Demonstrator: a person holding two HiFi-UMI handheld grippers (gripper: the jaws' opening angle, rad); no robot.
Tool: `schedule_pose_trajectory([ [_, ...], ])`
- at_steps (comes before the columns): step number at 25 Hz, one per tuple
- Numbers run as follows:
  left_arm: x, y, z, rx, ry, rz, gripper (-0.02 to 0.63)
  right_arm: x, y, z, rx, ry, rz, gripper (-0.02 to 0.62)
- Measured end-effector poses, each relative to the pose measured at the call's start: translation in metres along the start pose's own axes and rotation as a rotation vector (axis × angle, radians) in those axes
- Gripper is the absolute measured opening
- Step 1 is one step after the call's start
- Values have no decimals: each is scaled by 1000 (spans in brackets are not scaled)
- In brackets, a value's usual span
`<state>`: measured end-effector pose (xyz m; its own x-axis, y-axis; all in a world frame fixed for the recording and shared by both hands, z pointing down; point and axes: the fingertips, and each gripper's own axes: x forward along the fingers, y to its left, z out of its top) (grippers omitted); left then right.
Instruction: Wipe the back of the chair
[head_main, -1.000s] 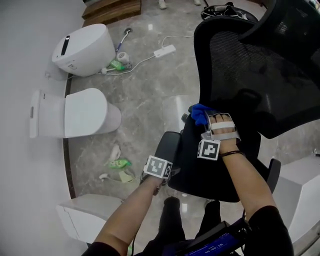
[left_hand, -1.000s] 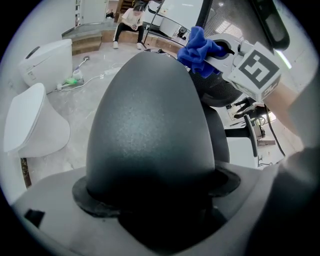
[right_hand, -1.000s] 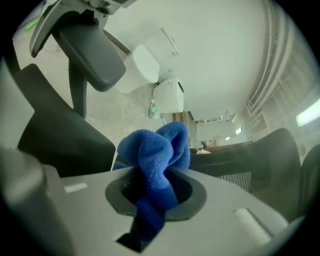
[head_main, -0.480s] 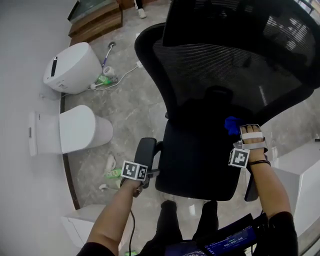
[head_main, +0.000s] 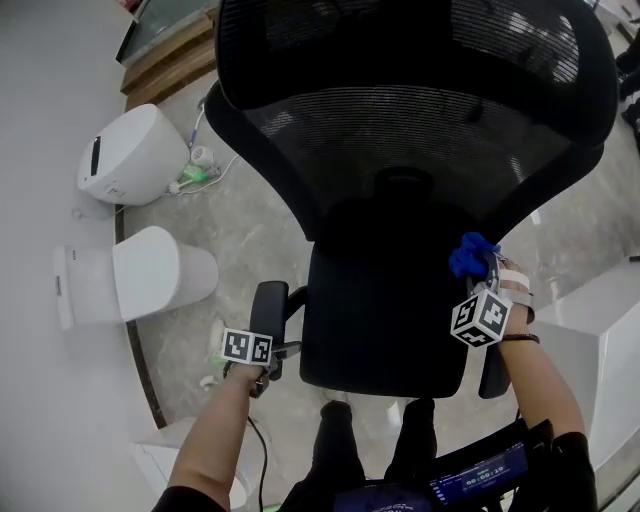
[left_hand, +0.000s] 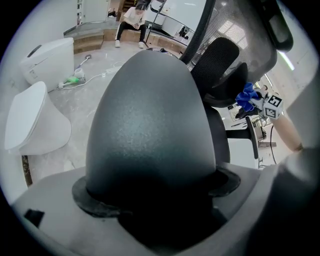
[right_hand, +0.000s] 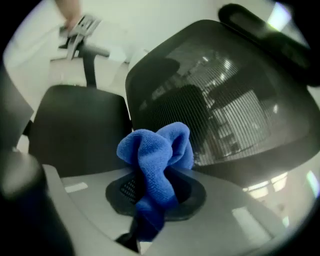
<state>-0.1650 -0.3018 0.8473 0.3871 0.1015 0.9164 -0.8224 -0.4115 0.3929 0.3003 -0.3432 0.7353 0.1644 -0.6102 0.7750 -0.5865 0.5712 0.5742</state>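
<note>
One second has swung the chair (head_main: 400, 300) round. It stood turned off to your right, and now its seat (head_main: 385, 320) points at you with the mesh chair back (head_main: 400, 120) rising square behind it. Your left claw (head_main: 270, 362) did the turning. It stays clamped on the padded left armrest (head_main: 270, 305), which fills the space between its jaws in the left gripper view.

Your right claw (head_main: 482, 272) is closed on the bunched blue cloth (head_main: 470, 255). Before, it sat low against the chair near the seat's left edge. It has since come across to the seat's right side, near the lower right corner of the backrest.

The cloth hangs clear of the mesh, so no wiping is under way. This looks like repositioning: the backrest is now within easy reach, and the armrest grip should hold the chair against swivelling once you press the cloth on.
</note>
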Motion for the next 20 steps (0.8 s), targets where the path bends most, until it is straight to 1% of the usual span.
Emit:
schedule_pose_trajectory([
  [3, -1, 1, 2, 11, -3, -1, 525, 7, 56, 71, 392, -155, 300, 66],
  [5, 0, -1, 2, 13, -2, -3, 525, 25, 96, 123, 621, -212, 489, 66],
  [7, -1, -1, 0, 11, -2, -3, 526, 46, 131, 173, 792, -230, 634, 66],
  [9, -3, -1, 0, 10, -3, -2, 526, 63, 156, 219, 913, -239, 724, 66],
  [10, -4, -1, 0, 11, -4, -2, 528, 71, 163, 240, 971, -246, 751, 66],
  [12, -4, 0, 2, 17, -10, -4, 528, 86, 167, 272, 1101, -263, 778, 66],
  [14, -3, 1, 3, 26, -13, -6, 528, 102, 164, 287, 1240, -267, 775, 64],
  [16, -2, 3, 2, 31, -13, -5, 526, 115, 157, 288, 1352, -257, 761, 64],
  [17, -2, 4, 1, 31, -13, -5, 526, 119, 153, 284, 1383, -252, 756, 64],
  [20, -3, 7, 0, 30, -13, -3, 526, 119, 136, 256, 1398, -241, 719, 64],
])
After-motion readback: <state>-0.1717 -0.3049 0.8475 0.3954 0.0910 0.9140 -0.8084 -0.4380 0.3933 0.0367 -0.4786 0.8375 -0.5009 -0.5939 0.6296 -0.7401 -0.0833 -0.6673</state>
